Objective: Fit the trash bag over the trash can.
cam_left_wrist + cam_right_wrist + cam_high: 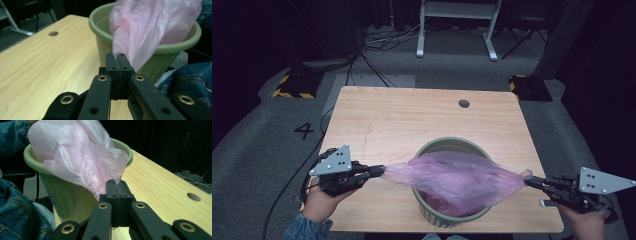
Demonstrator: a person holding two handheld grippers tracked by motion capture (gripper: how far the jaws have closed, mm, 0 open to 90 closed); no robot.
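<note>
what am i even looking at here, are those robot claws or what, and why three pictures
No robot: a person holds a hand tool with two black jaws in each hand. One picture looks down from above the table; the other two come from small cameras riding on each tool.

On the wooden table stands a green bucket. A thin pink plastic bag is stretched across its mouth. The left gripper is shut on one edge of the bag, the right gripper on the opposite edge, so the bag hangs between them over the bucket.
</note>
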